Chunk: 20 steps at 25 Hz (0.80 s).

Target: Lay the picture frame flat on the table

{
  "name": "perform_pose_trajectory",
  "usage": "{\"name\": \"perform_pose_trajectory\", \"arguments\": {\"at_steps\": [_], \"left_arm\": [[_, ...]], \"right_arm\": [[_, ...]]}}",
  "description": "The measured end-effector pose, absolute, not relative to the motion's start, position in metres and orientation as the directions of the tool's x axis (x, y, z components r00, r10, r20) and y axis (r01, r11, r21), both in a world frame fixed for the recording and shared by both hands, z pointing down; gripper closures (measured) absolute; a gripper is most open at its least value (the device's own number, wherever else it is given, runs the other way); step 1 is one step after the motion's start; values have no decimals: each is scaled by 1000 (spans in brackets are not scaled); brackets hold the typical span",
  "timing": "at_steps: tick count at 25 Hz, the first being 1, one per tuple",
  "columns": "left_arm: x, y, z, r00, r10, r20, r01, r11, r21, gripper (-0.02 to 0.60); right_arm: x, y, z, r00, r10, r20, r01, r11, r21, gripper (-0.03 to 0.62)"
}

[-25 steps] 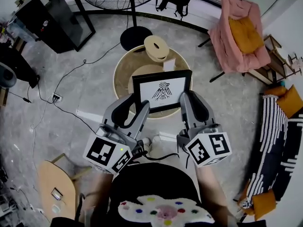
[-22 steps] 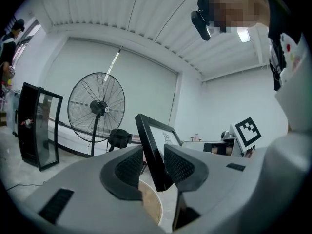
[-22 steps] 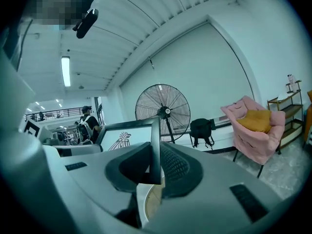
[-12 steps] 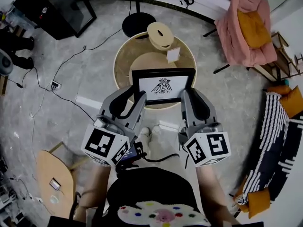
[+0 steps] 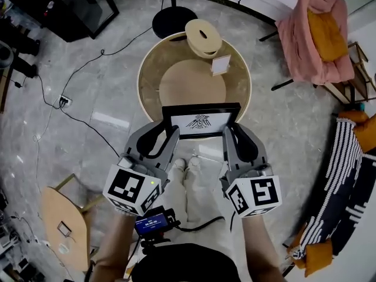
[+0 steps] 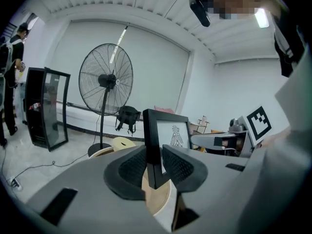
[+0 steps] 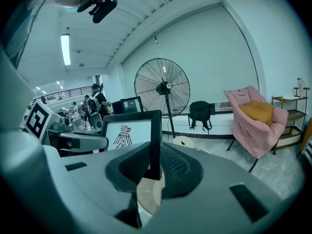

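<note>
Black frame [image 5: 201, 121] is hanging above table [image 5: 176, 63], not yet laid; right gripper [image 5: 230, 133] is pinching it, left gripper [image 5: 170, 133] is closing on it.

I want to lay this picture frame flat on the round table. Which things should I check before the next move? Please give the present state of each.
1. Right gripper hold on the picture frame: ok, its pads press both faces of the right edge.
2. Left gripper hold: ok, jaws closing on the left edge, pads seem to touch it.
3. Frame level: ok, the top edge runs level in the head view.
4. Landing spot: ok, the middle of the table is bare; the small card stands farther back.
5. Height above the table: cannot tell; the frame covers the near rim.
</note>
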<state>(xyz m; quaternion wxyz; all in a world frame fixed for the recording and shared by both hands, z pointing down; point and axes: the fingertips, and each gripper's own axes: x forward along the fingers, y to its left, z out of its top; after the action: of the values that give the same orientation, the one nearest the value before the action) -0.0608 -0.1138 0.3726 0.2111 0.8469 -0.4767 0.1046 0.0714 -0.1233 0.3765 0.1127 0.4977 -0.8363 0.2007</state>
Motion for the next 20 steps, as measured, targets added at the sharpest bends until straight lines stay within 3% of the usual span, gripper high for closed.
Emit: {"name": "perform_pose_trajectory", "arguments": {"at_steps": [20], "left_arm": [[-62, -114, 566, 523, -665, 533, -850, -368, 376, 471]], "right_arm": [[73, -121, 565, -453, -707, 543, -891, 364, -270, 514]]}}
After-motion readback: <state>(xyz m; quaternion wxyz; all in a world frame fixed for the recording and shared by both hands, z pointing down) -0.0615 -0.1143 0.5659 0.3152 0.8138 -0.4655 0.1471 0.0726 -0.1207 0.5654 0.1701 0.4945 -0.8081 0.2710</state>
